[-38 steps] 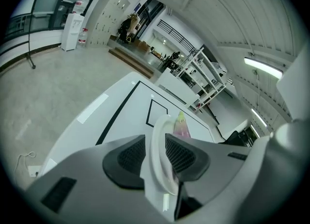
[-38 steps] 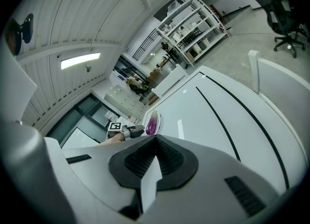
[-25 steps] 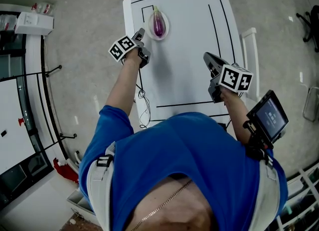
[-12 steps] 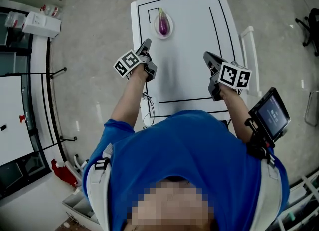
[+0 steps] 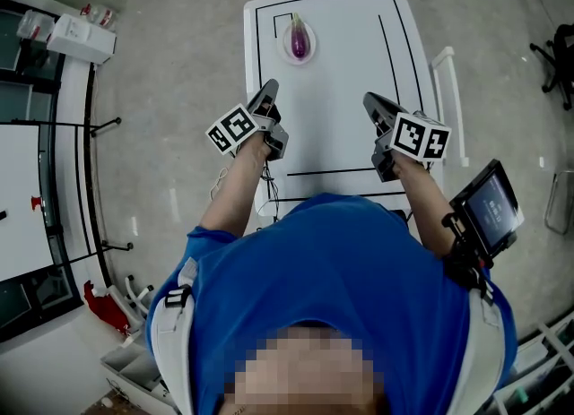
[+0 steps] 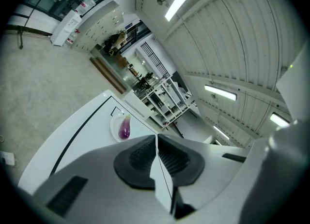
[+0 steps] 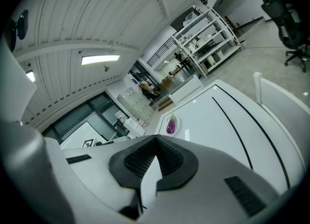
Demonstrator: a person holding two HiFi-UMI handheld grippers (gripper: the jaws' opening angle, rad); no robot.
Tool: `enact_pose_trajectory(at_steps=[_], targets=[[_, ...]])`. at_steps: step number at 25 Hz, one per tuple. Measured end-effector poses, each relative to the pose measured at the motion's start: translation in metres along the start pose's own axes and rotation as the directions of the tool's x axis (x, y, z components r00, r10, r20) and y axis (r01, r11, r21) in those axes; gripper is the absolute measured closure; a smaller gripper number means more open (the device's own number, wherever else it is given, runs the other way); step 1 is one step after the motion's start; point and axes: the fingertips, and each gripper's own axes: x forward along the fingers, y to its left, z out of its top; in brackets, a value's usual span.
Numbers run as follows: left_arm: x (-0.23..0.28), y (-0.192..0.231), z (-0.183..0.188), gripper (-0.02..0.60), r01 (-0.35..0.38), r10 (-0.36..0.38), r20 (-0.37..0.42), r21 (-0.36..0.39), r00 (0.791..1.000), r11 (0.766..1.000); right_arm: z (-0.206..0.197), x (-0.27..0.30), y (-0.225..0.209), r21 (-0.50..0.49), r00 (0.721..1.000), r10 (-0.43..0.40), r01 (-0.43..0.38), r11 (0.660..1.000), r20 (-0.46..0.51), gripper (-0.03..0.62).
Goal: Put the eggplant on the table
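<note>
As it lies plated, the eggplant [image 5: 299,39] runs along the table [image 5: 350,90], stem [image 5: 294,19] farthest.

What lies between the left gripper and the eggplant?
Only bare table, up to the plate under the eggplant, as the head view shows. The left gripper, its jaws just closed empty, stands well short.

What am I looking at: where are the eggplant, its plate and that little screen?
eggplant [image 5: 299,39], head view, middle of its purple body.
plate [image 5: 311,51], head view, bare white rim.
screen [image 5: 490,211], head view, centre of display.
</note>
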Motion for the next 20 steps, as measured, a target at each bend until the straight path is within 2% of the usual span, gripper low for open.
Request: enact_pose_trajectory(at_steps=[6, 14, 20], targets=[[-0.021, -0.016, -0.016, 0.572, 0.02, -0.02, 0.011, -0.007, 1.0, 1.0, 0.0, 0.0, 0.002, -0.006, 1.0, 0.01, -0.009, 1.0, 0.001, 0.592], [-0.04, -0.03, -0.046, 0.573, 0.034, -0.034, -0.021, 0.001, 0.999, 0.999, -0.006, 0.0, 0.003, -0.027, 1.0, 0.02, -0.02, 0.999, -0.017, 0.592], [-0.045, -0.031, -0.05, 0.573, 0.029, -0.03, -0.017, -0.017, 0.999, 0.999, -0.009, 0.001, 0.005, -0.042, 0.999, 0.017, -0.018, 0.999, -0.03, 0.592]])
